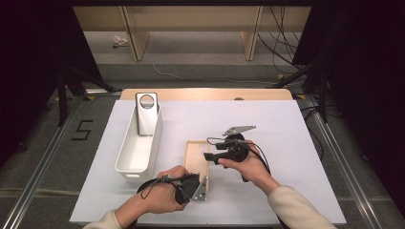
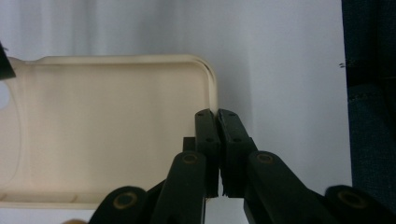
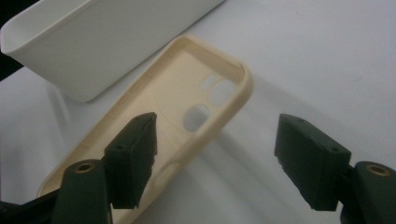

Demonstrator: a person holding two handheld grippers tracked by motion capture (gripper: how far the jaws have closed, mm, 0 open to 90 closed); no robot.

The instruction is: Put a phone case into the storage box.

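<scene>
A cream phone case (image 1: 196, 155) lies inner side up on the white mat, its camera holes at one end. In the left gripper view my left gripper (image 2: 217, 121) has its jaws pressed together on the case's (image 2: 107, 130) side wall near a rounded corner. From above, that left gripper (image 1: 196, 183) sits at the near end of the case. My right gripper (image 1: 208, 156) hangs over the case's right side, jaws apart. In the right gripper view one jaw of the right gripper (image 3: 215, 158) is above the case (image 3: 187, 88) and the other above the mat, touching nothing.
A long white bin (image 1: 138, 143) stands left of the case, with a grey phone case (image 1: 146, 114) upright at its far end. The bin's wall (image 3: 107, 42) lies just beyond the cream case. The white mat (image 1: 286, 143) covers the table, with its near edge under the forearms.
</scene>
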